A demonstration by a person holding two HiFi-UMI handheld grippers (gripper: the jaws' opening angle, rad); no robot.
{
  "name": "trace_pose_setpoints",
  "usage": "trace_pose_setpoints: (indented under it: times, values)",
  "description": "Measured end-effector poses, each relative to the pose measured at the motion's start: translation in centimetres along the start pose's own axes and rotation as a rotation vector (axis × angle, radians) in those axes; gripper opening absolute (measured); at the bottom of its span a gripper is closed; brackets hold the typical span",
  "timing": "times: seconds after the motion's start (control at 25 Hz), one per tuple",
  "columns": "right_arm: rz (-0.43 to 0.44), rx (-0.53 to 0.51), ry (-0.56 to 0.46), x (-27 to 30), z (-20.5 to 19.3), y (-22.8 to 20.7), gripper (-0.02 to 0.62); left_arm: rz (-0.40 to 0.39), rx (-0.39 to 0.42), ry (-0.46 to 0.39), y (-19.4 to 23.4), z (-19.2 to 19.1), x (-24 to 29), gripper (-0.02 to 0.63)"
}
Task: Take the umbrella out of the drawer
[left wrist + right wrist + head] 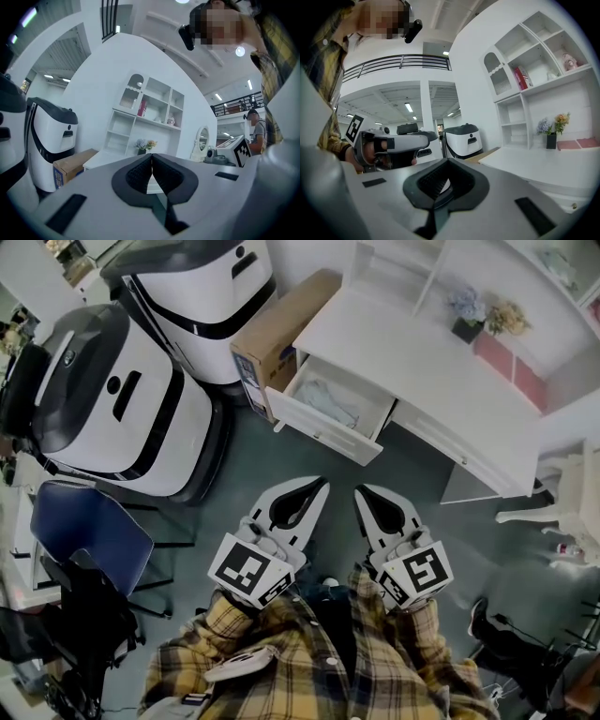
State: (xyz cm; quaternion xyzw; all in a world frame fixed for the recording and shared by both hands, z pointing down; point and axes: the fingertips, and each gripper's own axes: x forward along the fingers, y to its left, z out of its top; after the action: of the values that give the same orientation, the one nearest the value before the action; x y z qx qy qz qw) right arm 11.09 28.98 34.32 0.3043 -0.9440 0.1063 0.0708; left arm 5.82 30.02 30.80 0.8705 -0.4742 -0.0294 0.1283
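Drawer stands pulled open from the left end of the white worktop, its front facing the person; pale bluish bundle inside it, taken to be the folded umbrella, too small to make out handle or tip.

Left gripper: jaws closed, pads meeting at the tip, nothing between them. Right gripper: jaws likewise closed and empty. Both are held side by side in front of the plaid sleeves, apart from the drawer, touching nothing.

Key relation: umbrella lies ahead of both jaw tips, beyond the drawer front and below them, inside the drawer. In the head view the left gripper's line runs almost straight at the drawer front; the right gripper sits off towards the drawer's right corner. Judgement: left is a little the nearer and better lined up, though the gap is close to equal.

Long axis: bundle appears to run along the drawer's width, parallel to its front panel, so crosswise to the line of the jaws; which end is the handle cannot be told.

Judgement: jaws must open before any grasp; a reach from above over the front panel would meet the bundle across its short side.
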Motion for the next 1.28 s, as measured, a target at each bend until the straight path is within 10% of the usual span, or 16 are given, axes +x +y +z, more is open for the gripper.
trace_pose_setpoints:
  times: [1.28]
  values:
    - [-0.107, 0.057, 0.015, 11.4, 1.1, -6.7, 0.017, -0.013, -0.033, 0.025, 13.1, 0.9, 4.3, 0.020]
